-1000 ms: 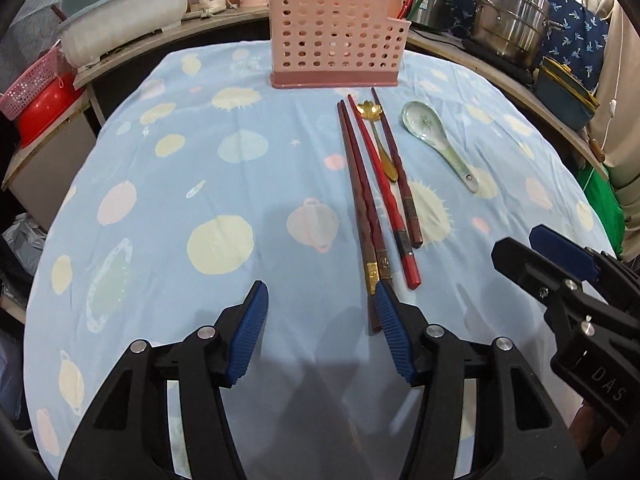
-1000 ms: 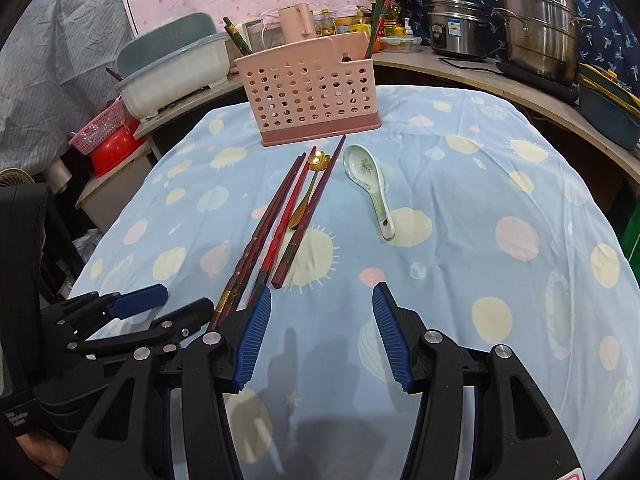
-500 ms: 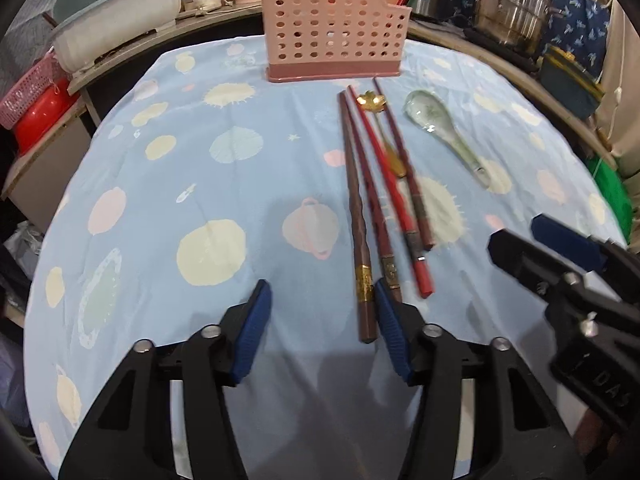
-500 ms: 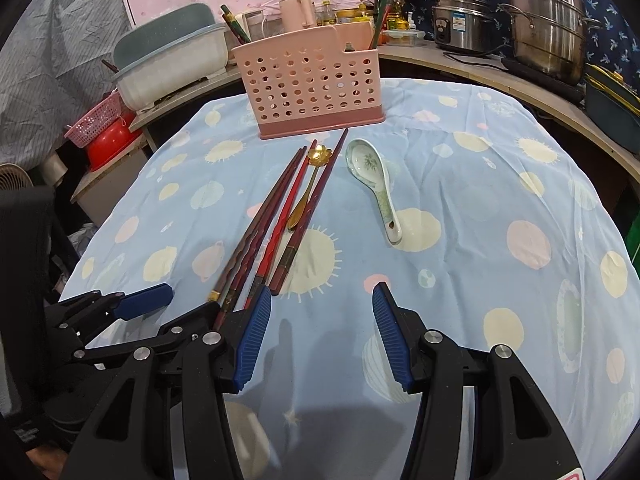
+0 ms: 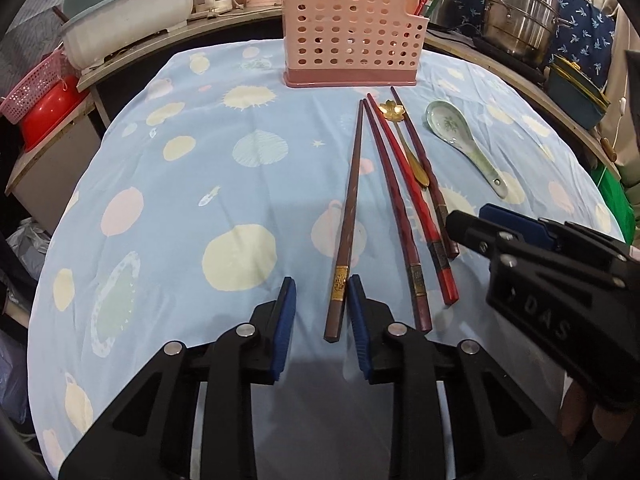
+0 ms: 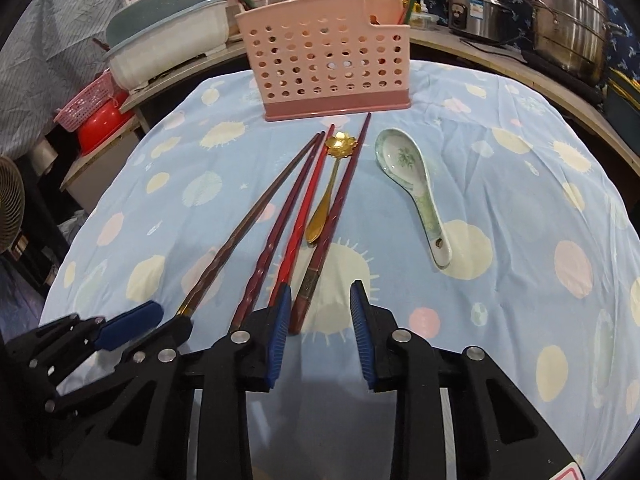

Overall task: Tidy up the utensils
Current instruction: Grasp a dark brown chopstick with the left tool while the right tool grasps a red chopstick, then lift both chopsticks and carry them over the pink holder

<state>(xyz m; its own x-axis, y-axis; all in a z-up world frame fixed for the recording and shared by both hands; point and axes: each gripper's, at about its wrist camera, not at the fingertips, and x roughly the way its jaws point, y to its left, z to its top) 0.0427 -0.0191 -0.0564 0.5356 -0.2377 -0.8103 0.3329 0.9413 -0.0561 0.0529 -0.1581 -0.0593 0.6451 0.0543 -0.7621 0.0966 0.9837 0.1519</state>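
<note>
Underneath, a pale blue cloth [image 5: 160, 208] with cream and pink blobs, spread over a rounded table. Behind the pink perforated holder [image 5: 352, 40], a cluttered counter: steel pots [image 5: 520, 20] to its right, a grey-green tub [image 5: 120, 12] to its left, and a red basin [image 5: 44, 108] lower down left.

Counted: one holder, upright at the far edge of the cloth. Four chopsticks in front of it, tips toward its base, fanning apart toward the cameras: brown chopstick [image 5: 348, 216] leftmost, then maroon chopstick [image 5: 394, 208], red chopstick [image 5: 412, 200], and dark chopstick [image 5: 424, 160]. Two spoons: gold spoon [image 5: 394, 110] lying among the right-hand chopsticks, bowl nearest the holder; ceramic spoon [image 5: 452, 126] alone, right of the bundle.

Left gripper [image 5: 322, 284] low over the cloth, jaws closing, partly open, around the butt of the brown chopstick; left pad clearly off it, nothing clamped. Right gripper [image 6: 320, 292] likewise closing, butt of the dark chopstick just inside its left pad, not gripped.

Wide bare cloth left of the holder and front left; cloth edge dropping away on both sides. Little room between the two grippers.
</note>
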